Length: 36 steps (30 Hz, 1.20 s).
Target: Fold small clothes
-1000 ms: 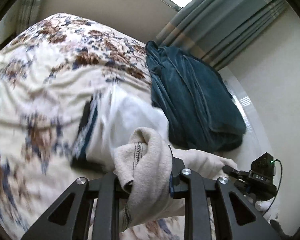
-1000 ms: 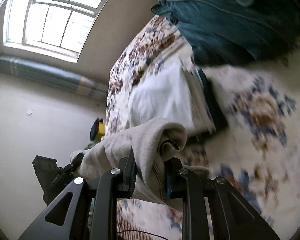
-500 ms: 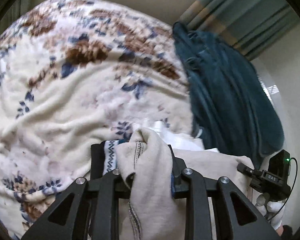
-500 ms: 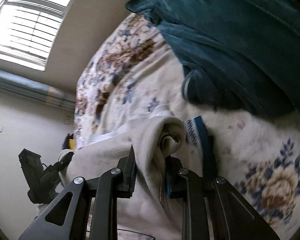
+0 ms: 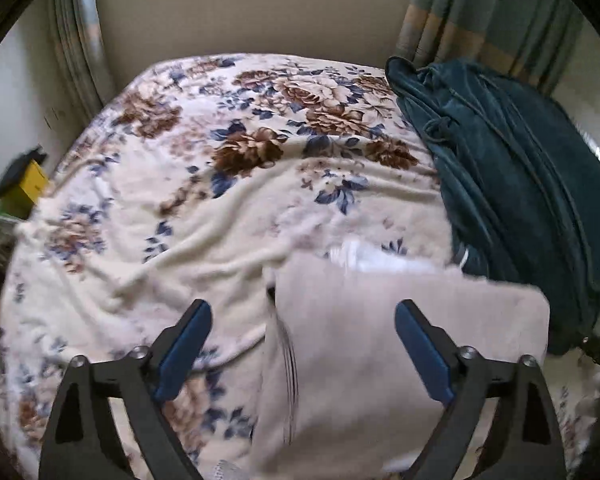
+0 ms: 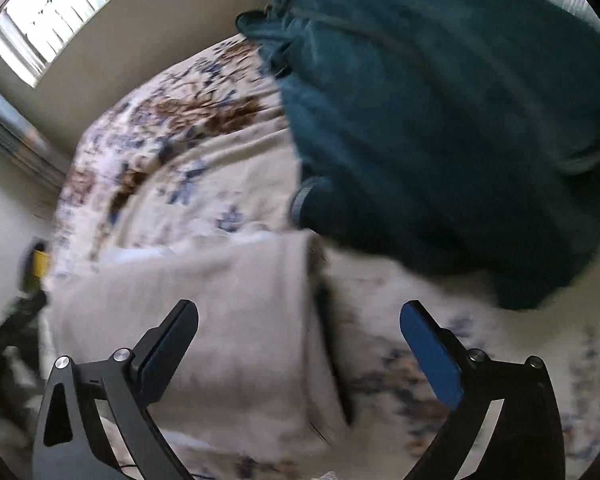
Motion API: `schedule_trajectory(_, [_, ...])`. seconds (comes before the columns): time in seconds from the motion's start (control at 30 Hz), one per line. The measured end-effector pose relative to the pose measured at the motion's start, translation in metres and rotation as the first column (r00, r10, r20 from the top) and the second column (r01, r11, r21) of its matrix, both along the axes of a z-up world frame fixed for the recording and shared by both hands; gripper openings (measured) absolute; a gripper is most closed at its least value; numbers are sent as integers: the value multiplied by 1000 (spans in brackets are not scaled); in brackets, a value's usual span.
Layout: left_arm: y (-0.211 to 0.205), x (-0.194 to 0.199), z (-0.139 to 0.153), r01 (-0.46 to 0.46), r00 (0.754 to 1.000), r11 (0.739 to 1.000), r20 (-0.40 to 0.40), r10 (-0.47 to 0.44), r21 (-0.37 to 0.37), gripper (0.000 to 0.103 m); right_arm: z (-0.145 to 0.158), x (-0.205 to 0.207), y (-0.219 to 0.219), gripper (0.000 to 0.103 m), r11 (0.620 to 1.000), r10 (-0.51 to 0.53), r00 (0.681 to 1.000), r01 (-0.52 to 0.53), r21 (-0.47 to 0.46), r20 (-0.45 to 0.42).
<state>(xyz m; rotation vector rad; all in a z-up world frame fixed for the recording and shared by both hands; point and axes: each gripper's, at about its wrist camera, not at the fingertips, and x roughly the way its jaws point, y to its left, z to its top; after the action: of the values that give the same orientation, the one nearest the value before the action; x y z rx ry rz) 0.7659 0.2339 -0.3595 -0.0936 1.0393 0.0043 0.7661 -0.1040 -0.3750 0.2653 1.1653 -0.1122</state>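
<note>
I'm releasing: left gripper [image 5: 302,322] and right gripper [image 6: 300,326], jaws just opening wide, nothing pinched, beige garment [image 5: 400,344] lying folded on the floral bedspread [image 5: 204,216]. Next, probably backing off.

- folded garment [image 5: 400,340]: plain beige, thin dark stripes at one edge
- bed blanket [image 5: 220,200]: cream, brown/blue floral print
- bundle [image 5: 520,180]: dark teal
- curtain [image 5: 480,20]: grey-green, tan band
- gripper pads [image 5: 184,344]: blue
</note>
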Motion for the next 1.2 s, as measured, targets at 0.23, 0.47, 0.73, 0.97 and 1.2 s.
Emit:
schedule_trajectory(0.23, [-27, -86, 35, 13, 1000, 995, 6, -13, 95, 100, 50, -85, 33, 103, 981, 16, 1000, -11, -194, 22])
schedule_trajectory(0.47, [-34, -157, 95, 14, 998, 992, 57, -21, 122, 100, 120, -171, 51, 103, 977, 11, 997, 7, -213, 82])
schedule_trajectory(0.73, [-43, -246, 175, 39, 991, 994, 120, -52, 107, 100, 221, -275, 69, 103, 970, 72, 984, -31, -239, 165])
schedule_trajectory(0.97, [-48, -321, 244, 63, 980, 993, 181, -81, 104, 100, 304, -367, 81, 103, 966, 120, 966, -61, -251, 227])
schedule_trajectory(1.2, [-48, -381, 299, 45, 968, 991, 241, -76, 129, 100, 381, -448, 82, 103, 964, 141, 943, -61, -259, 303])
